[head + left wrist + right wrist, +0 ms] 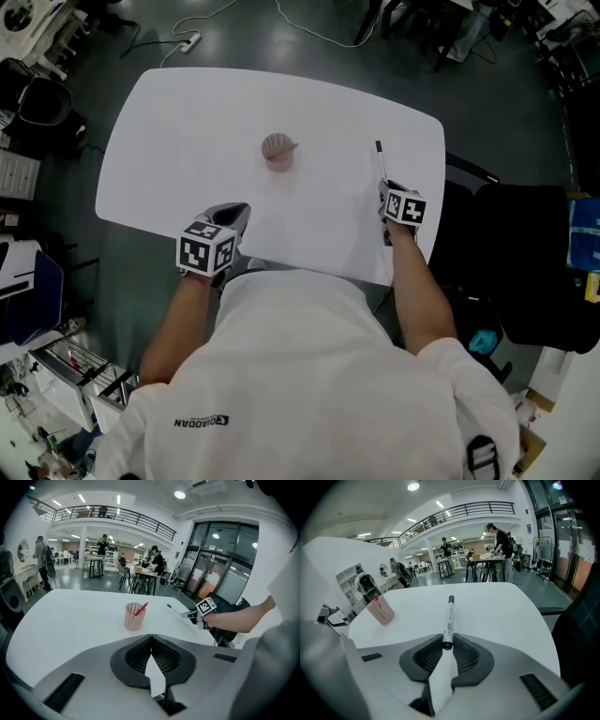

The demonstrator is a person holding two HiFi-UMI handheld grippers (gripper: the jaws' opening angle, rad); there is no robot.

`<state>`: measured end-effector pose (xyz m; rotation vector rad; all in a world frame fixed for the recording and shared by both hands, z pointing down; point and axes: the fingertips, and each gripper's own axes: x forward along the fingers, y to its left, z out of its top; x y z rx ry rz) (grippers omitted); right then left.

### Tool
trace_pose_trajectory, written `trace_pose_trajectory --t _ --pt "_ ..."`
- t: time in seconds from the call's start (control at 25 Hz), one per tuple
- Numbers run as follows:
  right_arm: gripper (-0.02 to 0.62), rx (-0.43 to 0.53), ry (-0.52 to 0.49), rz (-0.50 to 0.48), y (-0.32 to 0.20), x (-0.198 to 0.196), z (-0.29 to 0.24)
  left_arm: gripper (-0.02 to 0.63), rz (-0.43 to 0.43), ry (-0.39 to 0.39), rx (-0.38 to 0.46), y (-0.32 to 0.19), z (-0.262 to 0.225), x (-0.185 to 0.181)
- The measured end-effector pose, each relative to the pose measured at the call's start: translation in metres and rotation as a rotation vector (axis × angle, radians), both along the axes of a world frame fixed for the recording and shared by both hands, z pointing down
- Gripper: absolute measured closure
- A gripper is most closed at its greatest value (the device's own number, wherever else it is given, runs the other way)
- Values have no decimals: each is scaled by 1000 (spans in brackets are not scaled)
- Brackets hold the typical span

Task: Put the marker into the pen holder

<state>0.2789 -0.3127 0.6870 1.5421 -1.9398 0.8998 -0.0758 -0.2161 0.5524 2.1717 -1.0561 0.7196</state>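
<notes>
A white marker with a black cap (381,165) lies on the right side of the white table (178,122), pointing away from me. My right gripper (384,190) has its pads closed on the marker's near end (448,620). The pink perforated pen holder (278,152) stands upright near the table's middle, left of the marker, with a red pen (141,608) in it. It also shows in the right gripper view as the pen holder (380,610) at far left. My left gripper (236,214) hovers at the near table edge, jaws shut with nothing between them (151,639).
A black chair (525,253) stands just right of the table, close to my right arm. A cable and power strip (187,41) lie on the floor beyond the far edge. Desks, chairs and people fill the hall in the background.
</notes>
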Motion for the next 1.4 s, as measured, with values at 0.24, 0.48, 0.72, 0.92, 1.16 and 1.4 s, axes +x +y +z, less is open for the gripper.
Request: trace_pose_trajectory --t 0.24,0.48,0.72,0.92,1.16,1.4 --pt "509 64 -102 -27 20 -39 -38 578 47 10 8 -8 1 -2" --pt "509 133 -190 -139 36 -105 -85 578 82 17 24 -14 -2 -10" --pt "509 152 -208 -341 38 -194 -116 578 105 26 37 -13 -2 -22" --pt "509 73 -143 -422 37 -237 -99 578 81 39 46 -11 -2 -45" --pt "509 34 -90 -416 28 -270 -93 578 27 60 55 -5 -3 -87" --pt "508 74 3 -365 2 -283 -95 578 10 81 47 1 4 -109"
